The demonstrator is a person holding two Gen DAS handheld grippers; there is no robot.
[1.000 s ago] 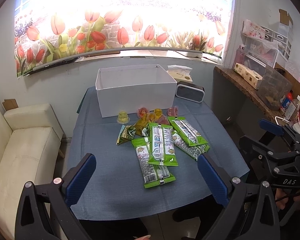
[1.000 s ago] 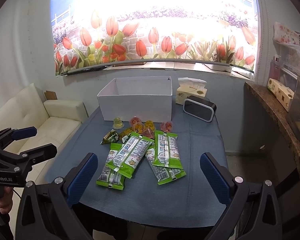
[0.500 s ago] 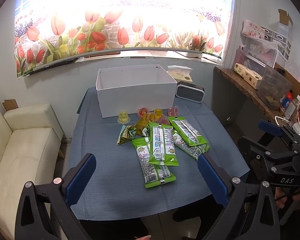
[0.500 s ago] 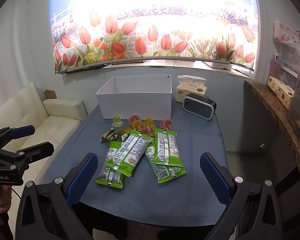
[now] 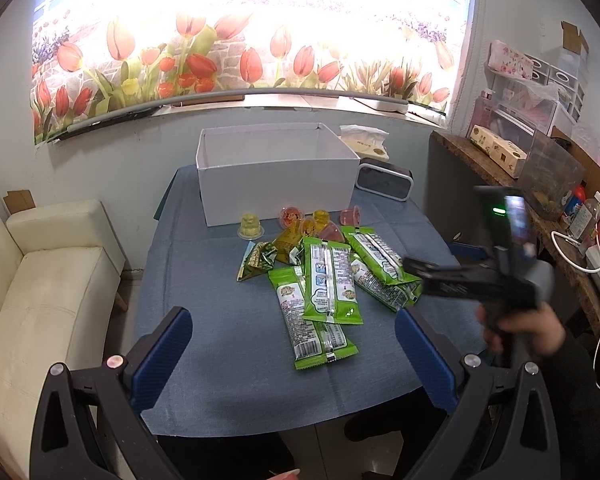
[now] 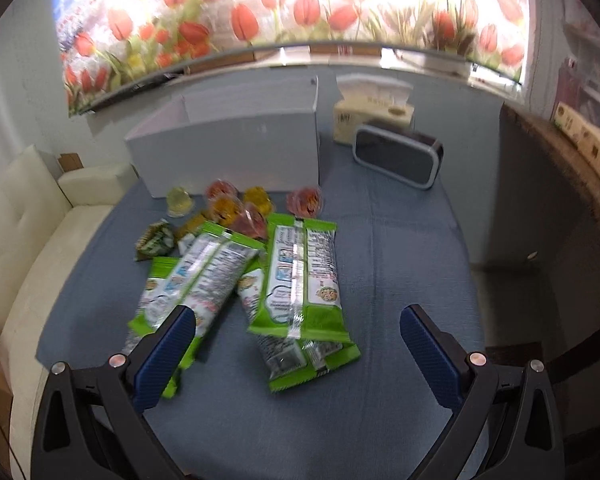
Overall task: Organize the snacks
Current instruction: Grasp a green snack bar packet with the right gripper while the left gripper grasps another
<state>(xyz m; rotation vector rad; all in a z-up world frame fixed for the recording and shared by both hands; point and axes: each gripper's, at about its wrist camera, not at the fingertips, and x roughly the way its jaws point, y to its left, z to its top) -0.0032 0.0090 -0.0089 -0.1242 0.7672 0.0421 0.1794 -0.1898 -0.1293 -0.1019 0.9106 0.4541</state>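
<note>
Four green snack packs (image 6: 300,276) overlap mid-frame on desk (image 6: 400,264), w/ white box (image 6: 236,148) behind; right gripper (image 6: 296,356) & left gripper (image 5: 296,352) fingers apart, empty. Risk: pinching two stacked packs together.

My left gripper (image 5: 292,354) and right gripper (image 6: 298,350) look alike: black skeletal frames, blue ribbed pads (image 5: 160,350), silver screws (image 5: 114,360). My right hand (image 5: 520,330) shows bare skin, dark sleeve (image 5: 580,392).
</note>
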